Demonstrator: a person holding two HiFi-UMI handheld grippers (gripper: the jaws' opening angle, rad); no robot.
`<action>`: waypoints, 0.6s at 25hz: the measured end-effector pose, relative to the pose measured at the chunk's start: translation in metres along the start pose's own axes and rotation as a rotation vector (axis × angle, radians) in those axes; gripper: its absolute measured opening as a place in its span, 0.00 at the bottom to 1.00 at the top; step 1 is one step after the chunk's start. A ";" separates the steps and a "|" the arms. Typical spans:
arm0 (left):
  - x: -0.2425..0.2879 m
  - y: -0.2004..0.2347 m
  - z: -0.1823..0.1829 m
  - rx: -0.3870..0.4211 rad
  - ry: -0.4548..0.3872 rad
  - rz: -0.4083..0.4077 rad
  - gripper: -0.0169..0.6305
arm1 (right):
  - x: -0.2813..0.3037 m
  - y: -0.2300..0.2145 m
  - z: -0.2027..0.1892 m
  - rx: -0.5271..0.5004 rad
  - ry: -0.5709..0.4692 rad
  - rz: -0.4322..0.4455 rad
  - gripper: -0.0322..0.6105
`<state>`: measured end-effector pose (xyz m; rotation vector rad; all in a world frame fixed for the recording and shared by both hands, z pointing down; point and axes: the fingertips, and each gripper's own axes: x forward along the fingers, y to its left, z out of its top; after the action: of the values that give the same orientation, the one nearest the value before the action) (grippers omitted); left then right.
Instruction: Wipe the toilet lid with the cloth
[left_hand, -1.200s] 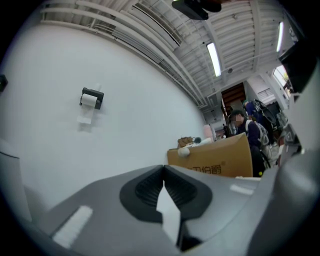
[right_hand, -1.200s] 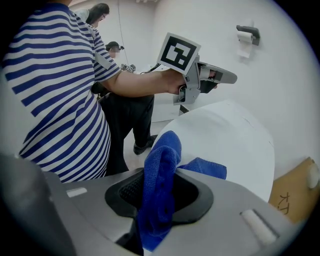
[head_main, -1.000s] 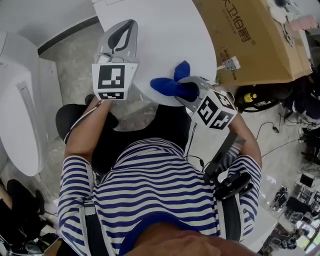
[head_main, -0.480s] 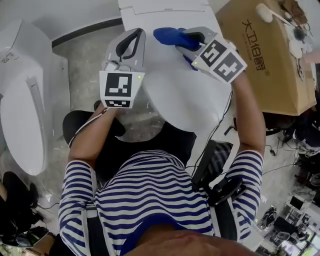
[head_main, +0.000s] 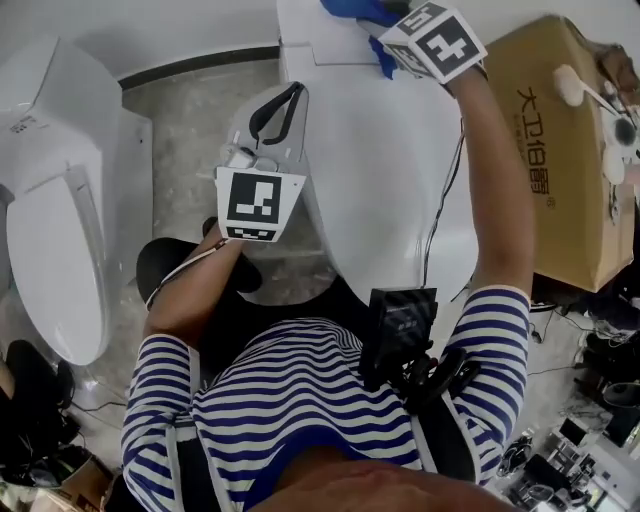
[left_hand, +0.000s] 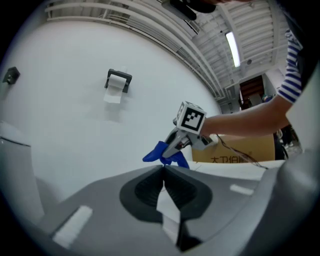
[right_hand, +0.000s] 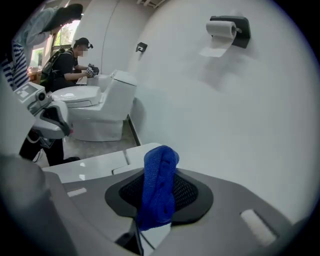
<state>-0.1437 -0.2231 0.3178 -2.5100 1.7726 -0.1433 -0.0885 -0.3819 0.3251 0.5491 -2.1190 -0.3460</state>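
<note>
Cloth (right_hand: 159, 185): blue, clenched in the jaws of the right gripper (head_main: 385, 28), held at the far end of the toilet lid (head_main: 380, 180).
Left gripper (head_main: 272, 118): jaws closed, empty, beside the lid.
Step judged: wiping stroke.
Next: cloth to be drawn back along the lid, pressed flat.

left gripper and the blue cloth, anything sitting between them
Nothing. In the head view only the bare white toilet runs from the left gripper to the cloth. The left gripper view shows nothing in front of the cloth either.
</note>
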 end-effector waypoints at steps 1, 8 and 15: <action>0.005 0.009 -0.003 -0.005 0.007 0.004 0.03 | 0.014 -0.013 0.005 -0.002 0.002 -0.012 0.24; 0.026 0.038 -0.012 -0.036 0.024 0.032 0.03 | 0.088 -0.044 0.014 -0.021 0.061 -0.021 0.24; 0.024 0.034 -0.012 -0.037 0.037 0.028 0.03 | 0.113 -0.031 -0.004 0.039 0.109 0.051 0.23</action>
<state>-0.1691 -0.2571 0.3275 -2.5216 1.8403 -0.1579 -0.1340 -0.4658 0.3933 0.5239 -2.0339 -0.2416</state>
